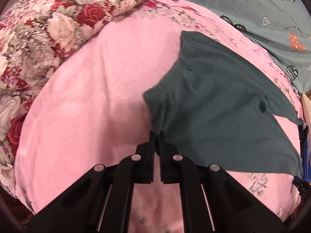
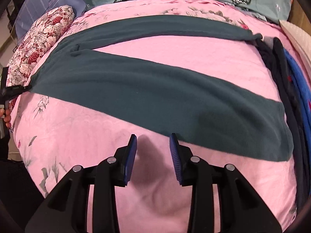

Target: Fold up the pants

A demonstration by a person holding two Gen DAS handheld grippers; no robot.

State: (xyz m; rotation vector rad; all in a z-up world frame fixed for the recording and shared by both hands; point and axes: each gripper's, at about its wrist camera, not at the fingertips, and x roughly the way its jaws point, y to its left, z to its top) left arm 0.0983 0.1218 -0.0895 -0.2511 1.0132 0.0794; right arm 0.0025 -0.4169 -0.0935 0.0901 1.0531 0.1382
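Note:
Dark teal pants (image 1: 217,101) lie spread on a pink bedspread (image 1: 93,97). In the left wrist view my left gripper (image 1: 157,134) is shut on the near corner of the waistband, which bunches at the fingertips. In the right wrist view the pants (image 2: 155,95) lie with both legs stretched to the right, split in a V. My right gripper (image 2: 153,138) is open and empty, its blue pads just in front of the near leg's lower edge. The left gripper (image 2: 13,91) shows at the far left, at the waistband.
A rolled floral quilt (image 1: 48,29) lies to the left. A grey-green patterned sheet (image 1: 262,9) covers the far side. Dark and blue clothes (image 2: 287,81) are piled at the bed's right edge, beside the leg ends.

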